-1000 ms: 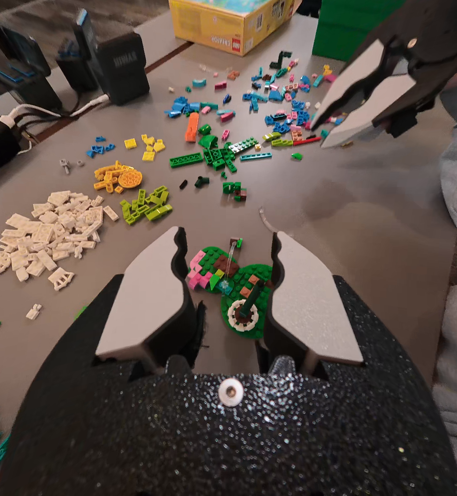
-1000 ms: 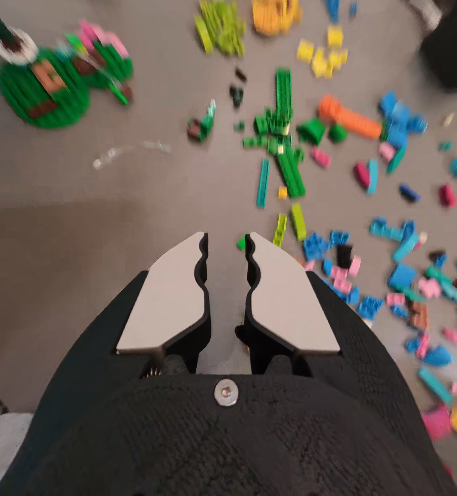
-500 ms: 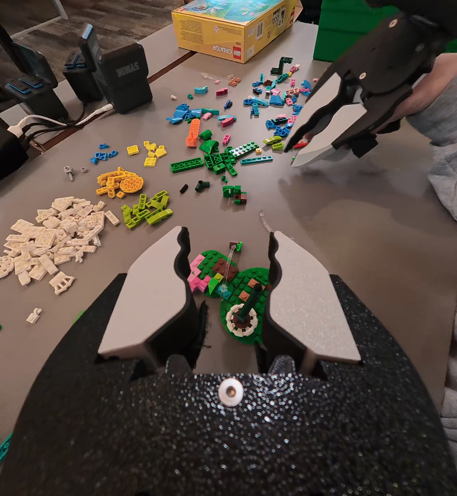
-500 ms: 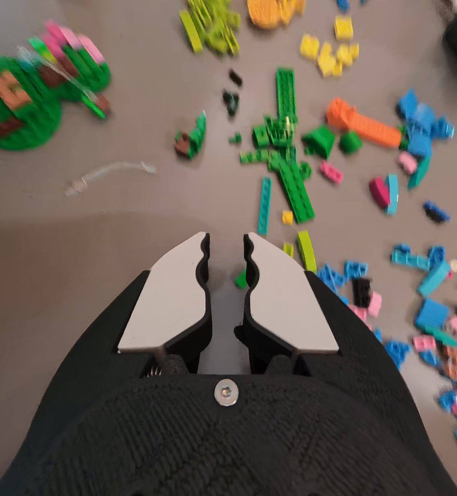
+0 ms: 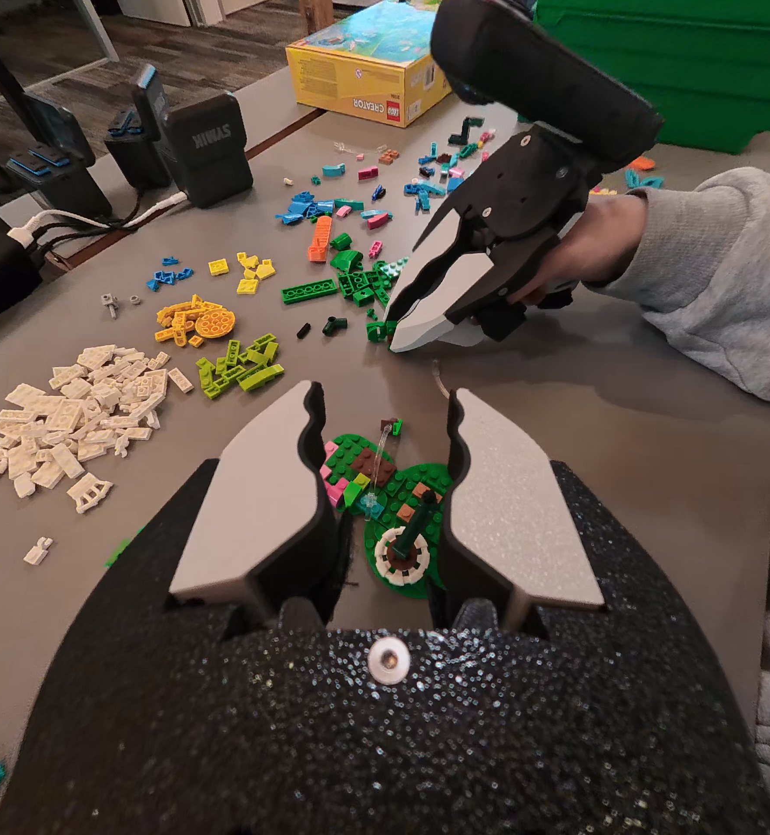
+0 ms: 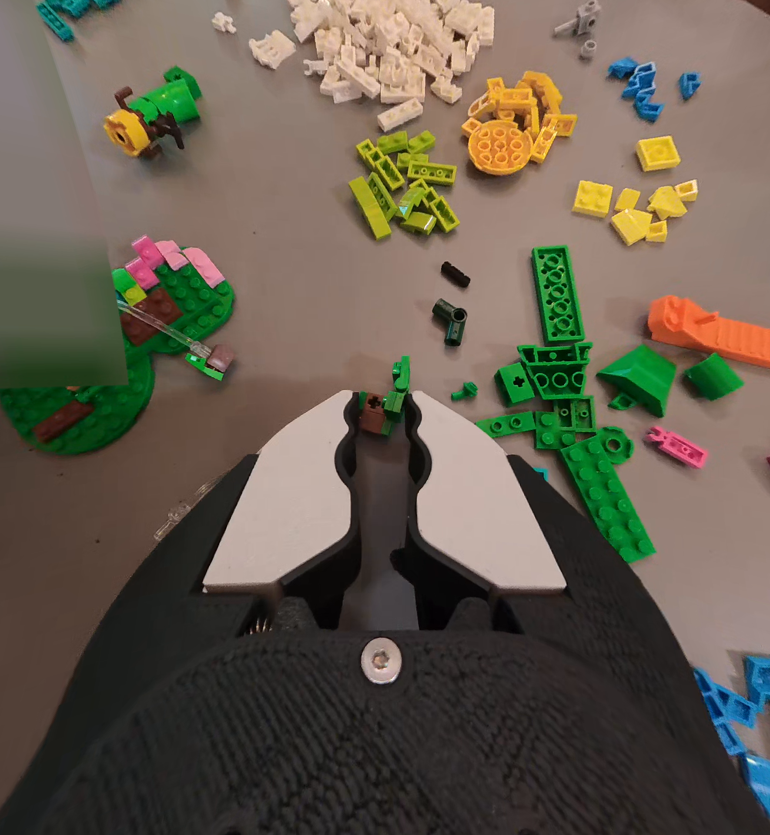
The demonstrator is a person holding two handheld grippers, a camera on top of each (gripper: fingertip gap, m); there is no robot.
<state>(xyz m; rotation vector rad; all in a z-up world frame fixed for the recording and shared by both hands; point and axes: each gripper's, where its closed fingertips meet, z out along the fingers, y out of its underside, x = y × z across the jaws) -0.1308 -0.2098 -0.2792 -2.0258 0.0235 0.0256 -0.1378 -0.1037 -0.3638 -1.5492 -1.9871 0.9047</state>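
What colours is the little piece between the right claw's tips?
Brown and green piece, clearest in the right wrist view.

A grey table (image 5: 600, 452) bears sorted brick piles (image 5: 80, 415) and a yellow box (image 5: 365, 77).

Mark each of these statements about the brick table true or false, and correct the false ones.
1. The left gripper is open, its jaws on either side of the green baseplate model. True.
2. The right gripper is at the white brick pile. False: its tips flank a small brown-and-green brick assembly.
3. The orange brick separator lies flat on the table. True.
4. The lime bricks are stacked into a tower. False: they lie in a loose heap.
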